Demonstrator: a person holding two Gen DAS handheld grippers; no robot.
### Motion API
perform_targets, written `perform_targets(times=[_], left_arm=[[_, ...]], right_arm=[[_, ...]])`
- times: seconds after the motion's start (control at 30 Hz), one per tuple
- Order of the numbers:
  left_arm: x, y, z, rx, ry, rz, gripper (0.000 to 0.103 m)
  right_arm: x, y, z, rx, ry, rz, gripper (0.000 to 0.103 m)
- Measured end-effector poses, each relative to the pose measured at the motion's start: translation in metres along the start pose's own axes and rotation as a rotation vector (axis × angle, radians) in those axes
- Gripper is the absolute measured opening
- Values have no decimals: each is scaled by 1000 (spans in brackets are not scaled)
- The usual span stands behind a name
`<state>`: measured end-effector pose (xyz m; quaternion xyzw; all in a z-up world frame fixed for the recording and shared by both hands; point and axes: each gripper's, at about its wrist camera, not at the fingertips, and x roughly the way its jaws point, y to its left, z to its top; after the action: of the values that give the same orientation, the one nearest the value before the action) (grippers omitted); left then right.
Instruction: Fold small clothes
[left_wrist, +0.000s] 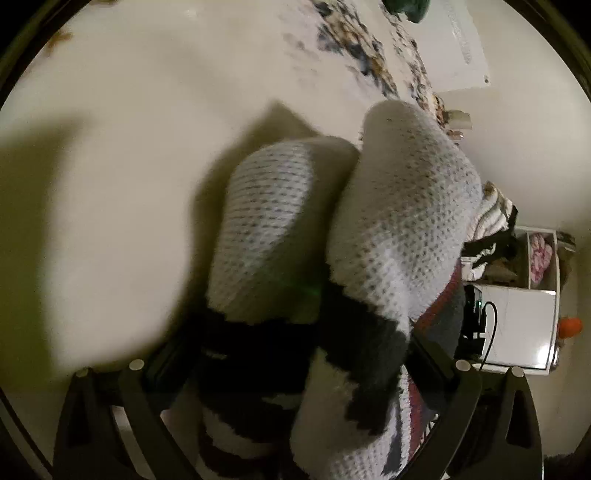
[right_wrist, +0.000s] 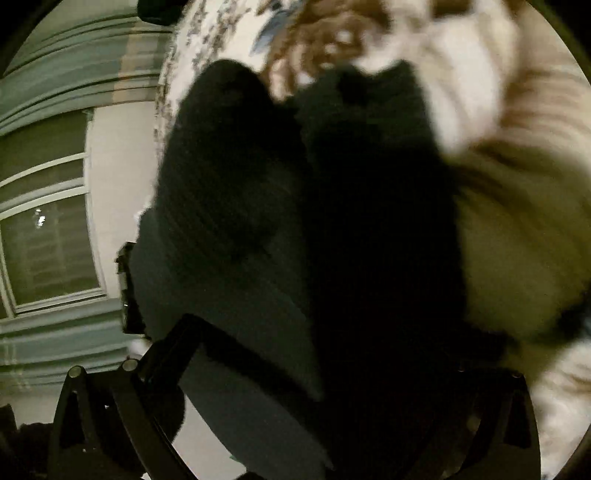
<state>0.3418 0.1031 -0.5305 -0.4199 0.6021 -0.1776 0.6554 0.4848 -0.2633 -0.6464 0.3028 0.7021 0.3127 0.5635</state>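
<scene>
In the left wrist view my left gripper is shut on a white knitted sock with black patches. The sock hangs folded in two lobes over the fingers and hides the fingertips. In the right wrist view my right gripper is shut on a black sock or small dark garment, which drapes over both fingers and fills the middle of the view. The view is blurred by motion.
A pale bed sheet lies under the left gripper, with a floral patterned cloth beyond it. A white shelf unit with clothes stands at the right. A window shows at the left of the right wrist view. A striped cloth lies at its upper right.
</scene>
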Motion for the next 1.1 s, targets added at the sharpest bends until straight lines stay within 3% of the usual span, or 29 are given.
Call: perform_targets(times=[0.07, 0.13, 0.17, 0.23, 0.27, 0.47, 0.7, 0.93, 1.1], left_arm=[[0, -6, -2, 37, -3, -9, 99], [-2, -18, -4, 102, -22, -19, 76], [-5, -22, -5, 119, -31, -23, 71], [-11, -27, -8, 137, -46, -26, 59], [-12, -29, -9, 144, -50, -31, 57], [-25, -56, -4, 194, -53, -34, 53], [-21, -126, 52, 280, -62, -42, 53], [24, -212, 149, 393, -43, -45, 53], [88, -255, 229, 461, 16, 6, 53]], right_arm=[[2, 5, 0, -8, -28, 2, 97], [-1, 8, -3, -9, -49, -8, 72], [1, 9, -3, -2, -67, -15, 68], [-7, 8, -9, 17, -107, -27, 44], [-13, 8, -13, 28, -124, -20, 42], [-33, 35, -27, -2, -167, -69, 39], [-97, 67, -17, -26, -270, -34, 38], [-178, 77, 64, -12, -414, -39, 38], [-225, 60, 142, 33, -503, -63, 38]])
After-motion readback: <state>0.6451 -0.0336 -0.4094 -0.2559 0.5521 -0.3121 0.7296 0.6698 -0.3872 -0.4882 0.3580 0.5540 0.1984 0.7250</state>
